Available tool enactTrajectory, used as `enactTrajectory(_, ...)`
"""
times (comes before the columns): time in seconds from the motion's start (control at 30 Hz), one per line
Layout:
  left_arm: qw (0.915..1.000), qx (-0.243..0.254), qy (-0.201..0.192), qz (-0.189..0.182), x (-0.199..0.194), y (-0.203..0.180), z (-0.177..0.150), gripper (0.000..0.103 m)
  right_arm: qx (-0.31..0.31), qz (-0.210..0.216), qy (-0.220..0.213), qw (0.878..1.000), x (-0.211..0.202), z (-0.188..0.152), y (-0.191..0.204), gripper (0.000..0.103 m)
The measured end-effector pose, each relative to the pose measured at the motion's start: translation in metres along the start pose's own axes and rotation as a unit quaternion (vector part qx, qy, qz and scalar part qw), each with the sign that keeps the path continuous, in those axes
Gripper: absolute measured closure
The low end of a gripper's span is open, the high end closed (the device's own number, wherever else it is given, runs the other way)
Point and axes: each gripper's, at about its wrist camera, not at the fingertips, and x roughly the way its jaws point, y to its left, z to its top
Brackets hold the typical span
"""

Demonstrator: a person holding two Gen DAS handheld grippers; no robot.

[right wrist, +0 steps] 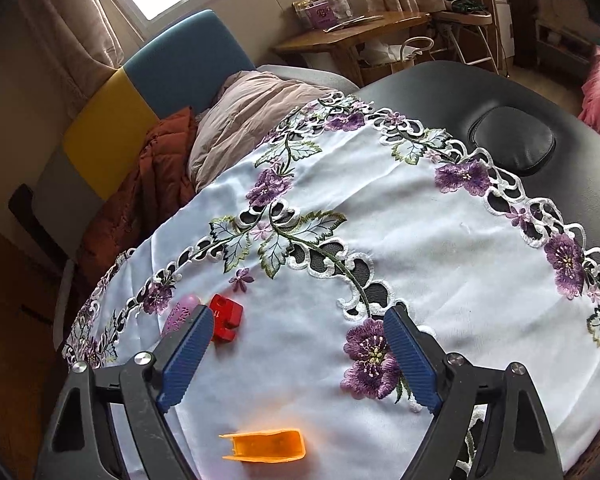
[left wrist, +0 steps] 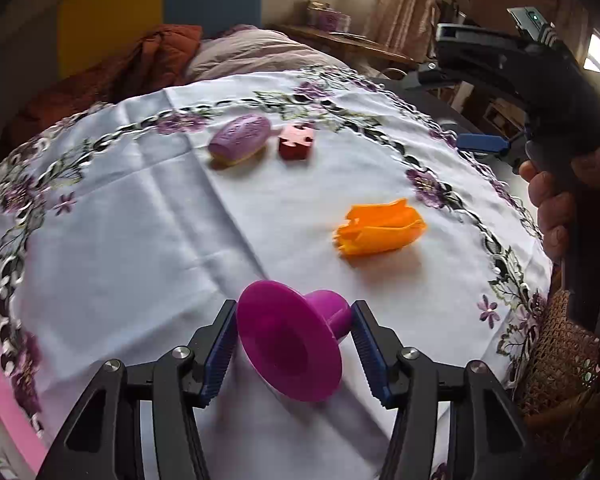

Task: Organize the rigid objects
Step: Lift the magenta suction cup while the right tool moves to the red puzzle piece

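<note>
While the magenta funnel-shaped piece [left wrist: 296,344] is clamped in the left gripper [left wrist: 294,344] above the tablecloth [left wrist: 140,240], placement is judged next; the right gripper [right wrist: 298,356] is held open, empty, over the orange piece [right wrist: 266,446].

Embroidered tablecloth [right wrist: 440,264] covers black padded table [right wrist: 480,92].

Magenta funnel [left wrist: 288,344], purple-flowered white tablecloth [left wrist: 140,240]

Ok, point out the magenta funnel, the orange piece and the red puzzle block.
magenta funnel [left wrist: 288,354]: left wrist view, flared disc.
orange piece [right wrist: 270,445]: right wrist view, top face.
red puzzle block [right wrist: 226,318]: right wrist view, front side.
</note>
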Motion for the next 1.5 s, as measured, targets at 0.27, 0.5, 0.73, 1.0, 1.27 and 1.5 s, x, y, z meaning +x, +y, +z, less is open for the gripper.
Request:
enactTrajectory(0.27, 0.9979, -0.043, -0.018, 0.045, -0.019, 0.035, -0.025, 0.046, -0.04, -0.005, 0.026, 0.999, 0.011, -0.007, 0.014, 0.016)
enactTrajectory(0.5, 0.9977, -0.044, -0.026, 0.045, -0.017, 0.034, -0.027, 0.046, -0.073, 0.0, 0.041, 0.997, 0.016, -0.014, 0.026, 0.016)
enactTrajectory(0.73, 0.9972, -0.047, -0.031, 0.049, -0.016, 0.034, -0.029, 0.046, -0.101, 0.019, 0.106, 0.989, 0.034, -0.027, 0.038, 0.016)
enactTrajectory(1.0, 0.9974, -0.047, -0.031, 0.044, -0.017, 0.036, -0.029, 0.046, -0.128, 0.014, 0.166, 0.978, 0.041, -0.047, 0.047, 0.016)
enactTrajectory(1.27, 0.9972, -0.057, -0.028, 0.04, -0.024, 0.039, -0.03, 0.046, -0.161, 0.0, 0.213, 0.964, 0.046, -0.07, 0.06, 0.019)
enactTrajectory(1.5, 0.997, -0.055, -0.036, 0.042, -0.042, 0.042, -0.036, 0.046, -0.125, 0.106, 0.215, 0.963, 0.052, -0.068, 0.091, 0.021)
